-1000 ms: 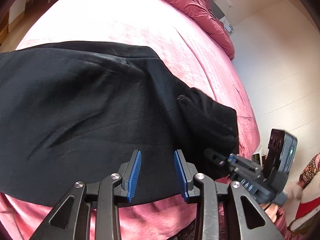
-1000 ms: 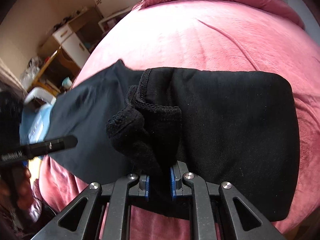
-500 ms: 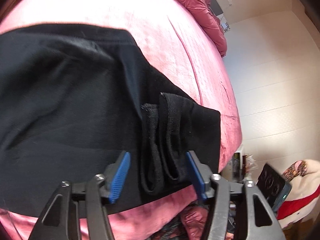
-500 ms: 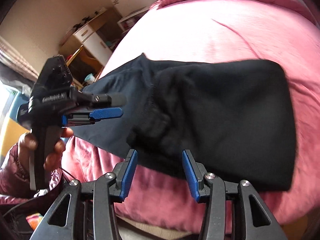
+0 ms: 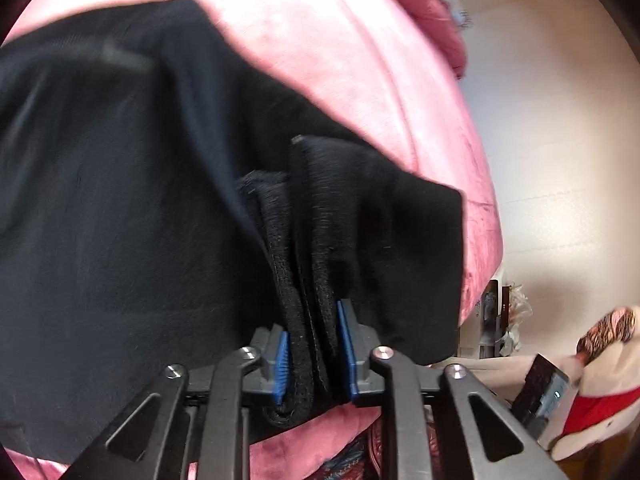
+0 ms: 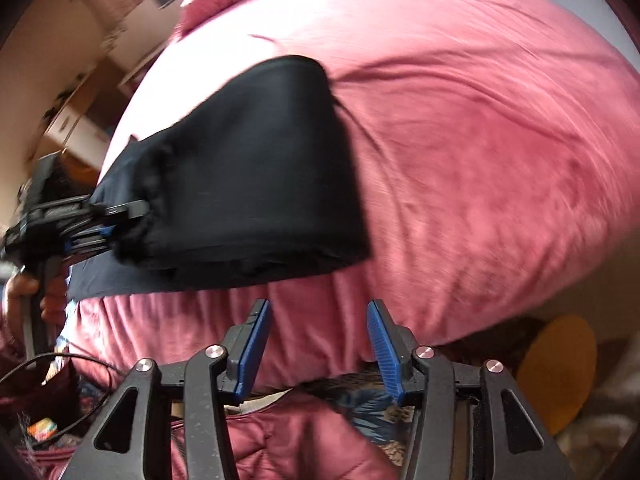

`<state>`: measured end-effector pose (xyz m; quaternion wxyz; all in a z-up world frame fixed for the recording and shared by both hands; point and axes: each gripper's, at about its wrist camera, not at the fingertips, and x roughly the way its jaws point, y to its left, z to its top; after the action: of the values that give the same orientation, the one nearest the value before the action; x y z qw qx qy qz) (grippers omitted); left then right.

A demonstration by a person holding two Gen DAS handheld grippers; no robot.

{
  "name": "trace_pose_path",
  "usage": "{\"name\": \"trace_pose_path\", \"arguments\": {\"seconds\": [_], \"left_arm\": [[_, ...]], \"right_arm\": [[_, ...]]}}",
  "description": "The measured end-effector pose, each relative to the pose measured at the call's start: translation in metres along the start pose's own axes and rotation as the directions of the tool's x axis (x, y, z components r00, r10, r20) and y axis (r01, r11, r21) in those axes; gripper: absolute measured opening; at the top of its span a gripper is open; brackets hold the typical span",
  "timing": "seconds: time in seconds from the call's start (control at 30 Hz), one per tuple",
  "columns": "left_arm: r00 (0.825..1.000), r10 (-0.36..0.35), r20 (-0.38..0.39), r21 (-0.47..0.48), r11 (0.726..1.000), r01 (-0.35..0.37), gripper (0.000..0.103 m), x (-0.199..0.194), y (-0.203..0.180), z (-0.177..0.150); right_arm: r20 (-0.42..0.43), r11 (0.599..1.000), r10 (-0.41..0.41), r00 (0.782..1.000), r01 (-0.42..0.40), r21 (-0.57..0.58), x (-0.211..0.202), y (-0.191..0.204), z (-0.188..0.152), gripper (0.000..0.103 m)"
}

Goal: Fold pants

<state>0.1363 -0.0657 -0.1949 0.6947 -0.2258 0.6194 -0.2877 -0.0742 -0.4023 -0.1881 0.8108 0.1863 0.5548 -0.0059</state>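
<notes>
So the black pants are lying part-folded near the front edge of the pink bed. Left tongs are closing on the bunched cuff edges, pads already pinching the stack, probably so the layers stay lined up. Right tongs are opening, nothing between them, hanging off the bed edge.

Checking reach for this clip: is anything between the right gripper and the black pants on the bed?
Nothing visible. The right gripper has empty jaws, opening, and only bare pink bedspread lies before the pants. The left gripper is closing on their bunched edge.
</notes>
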Motion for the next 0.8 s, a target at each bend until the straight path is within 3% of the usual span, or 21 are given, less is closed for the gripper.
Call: {"name": "trace_pose_path", "arguments": {"seconds": [0.1, 0.27, 0.37, 0.4, 0.43, 0.53, 0.67, 0.8], "left_arm": [[0.998, -0.054, 0.045, 0.055, 0.997, 0.051, 0.018, -0.014, -0.022, 0.005], [0.982, -0.151, 0.114, 0.139, 0.981, 0.135, 0.017, -0.045, -0.06, 0.016], [0.975, -0.171, 0.141, 0.187, 0.972, 0.144, 0.017, -0.057, -0.073, 0.017], [0.973, -0.174, 0.155, 0.197, 0.97, 0.142, 0.016, -0.06, -0.074, 0.017], [0.971, -0.17, 0.166, 0.2, 0.97, 0.136, 0.016, -0.061, -0.073, 0.016], [0.973, -0.137, 0.183, 0.171, 0.98, 0.105, 0.015, -0.066, -0.049, 0.005], [0.988, -0.01, 0.153, 0.103, 0.995, -0.006, 0.015, -0.051, -0.003, -0.009], [0.993, 0.04, 0.11, 0.022, 0.999, -0.043, 0.016, -0.025, 0.033, -0.02]], "right_arm": [[0.004, 1.0, -0.026, 1.0, 0.026, 0.008, 0.006, 0.001, 0.003, 0.062], [0.045, 0.999, -0.029, 0.999, 0.028, 0.019, 0.018, 0.016, 0.018, 0.063], [0.092, 0.997, -0.055, 0.994, 0.05, 0.062, 0.025, 0.018, 0.027, 0.062], [0.094, 0.995, -0.071, 0.993, 0.065, 0.071, 0.028, 0.018, 0.03, 0.057], [0.088, 0.993, -0.1, 0.991, 0.095, 0.066, 0.032, 0.02, 0.032, 0.04], [0.068, 0.992, -0.119, 0.991, 0.116, 0.043, 0.044, 0.024, 0.034, 0.027], [0.056, 0.991, -0.136, 0.989, 0.137, -0.008, 0.054, 0.035, 0.032, 0.027], [0.046, 0.99, -0.139, 0.989, 0.14, -0.022, 0.059, 0.04, 0.033, 0.027]]}}
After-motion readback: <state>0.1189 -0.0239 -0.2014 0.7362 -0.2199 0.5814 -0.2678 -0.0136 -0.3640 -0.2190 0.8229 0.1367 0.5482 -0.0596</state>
